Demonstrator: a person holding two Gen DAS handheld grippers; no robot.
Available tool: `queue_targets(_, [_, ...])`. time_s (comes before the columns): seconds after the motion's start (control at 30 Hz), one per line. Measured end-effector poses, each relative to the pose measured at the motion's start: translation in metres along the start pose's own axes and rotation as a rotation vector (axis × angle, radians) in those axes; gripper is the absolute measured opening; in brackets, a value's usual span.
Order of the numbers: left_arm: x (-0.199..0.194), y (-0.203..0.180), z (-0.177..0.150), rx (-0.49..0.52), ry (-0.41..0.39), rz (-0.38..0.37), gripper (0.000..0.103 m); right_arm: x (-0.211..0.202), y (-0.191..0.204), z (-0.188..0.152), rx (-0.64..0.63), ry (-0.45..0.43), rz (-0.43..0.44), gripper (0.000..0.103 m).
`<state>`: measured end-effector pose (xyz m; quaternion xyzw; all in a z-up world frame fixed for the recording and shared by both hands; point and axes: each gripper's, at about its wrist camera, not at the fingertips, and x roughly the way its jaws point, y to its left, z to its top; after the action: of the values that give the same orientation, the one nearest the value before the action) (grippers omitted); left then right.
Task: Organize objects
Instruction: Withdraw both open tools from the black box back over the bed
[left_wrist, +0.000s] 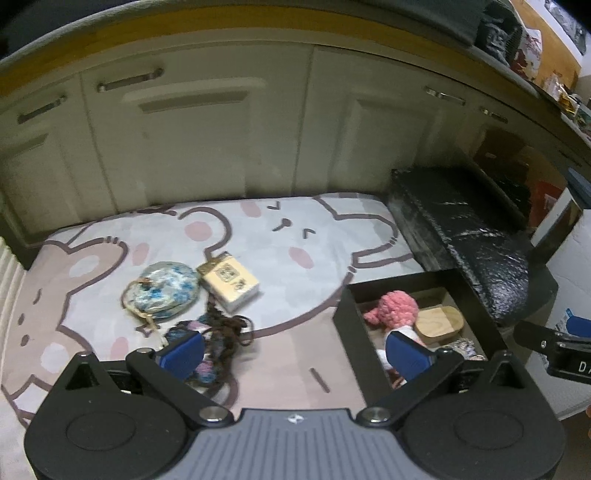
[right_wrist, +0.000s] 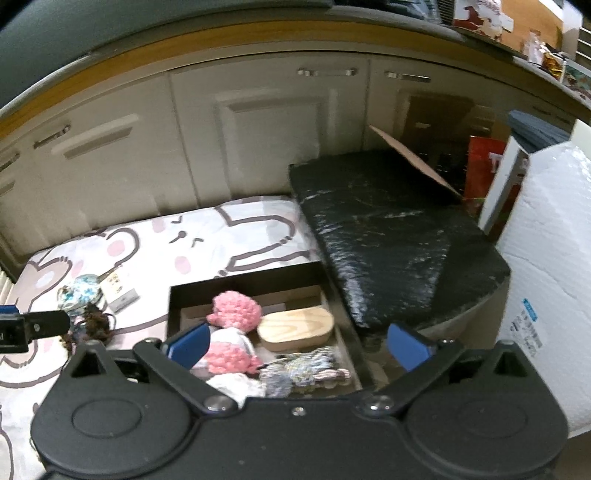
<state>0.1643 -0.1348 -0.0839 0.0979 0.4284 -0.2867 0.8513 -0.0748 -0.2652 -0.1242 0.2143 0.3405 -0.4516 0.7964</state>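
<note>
Three items already lie inside the black box (right_wrist: 173, 295) that sits just ahead of the right hand-held gripper (right_wrist: 297, 347): a pink-and-white crocheted doll (right_wrist: 231, 314), an oval wooden case (right_wrist: 295, 328) touching the doll's right side, and a grey-blue knitted piece (right_wrist: 303, 369) nearest the camera. Three more wait outside it on the cartoon-printed mat (left_wrist: 295, 229), ahead and to the left of the left hand-held gripper (left_wrist: 293, 350): a round blue-and-white pouch (left_wrist: 164, 288) with a cord, a small cream box (left_wrist: 229, 282) touching the pouch's right edge, and a dark tangle of brown and blue yarn (left_wrist: 218, 332) closest to the left finger. Both hand-held grippers stand wide apart and carry nothing; the left one hovers between the loose items and the box, while the right one hangs over the box's near edge. By this count the sorting looks roughly half done, with the pouch, the cream box and the yarn left to move, the yarn being the nearest candidate for the left gripper. A black wrapped slab (right_wrist: 388, 229) lies beyond the box to the right, against cream cabinet doors (right_wrist: 266, 147).
</note>
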Motion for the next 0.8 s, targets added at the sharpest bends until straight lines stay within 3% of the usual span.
queue_targets(0.8, [-0.025, 0.11, -0.013, -0.103, -0.022, 0.147, 0.103, 0.018, 0.112, 0.01, -0.082, 0.005, 0.162, 0.103])
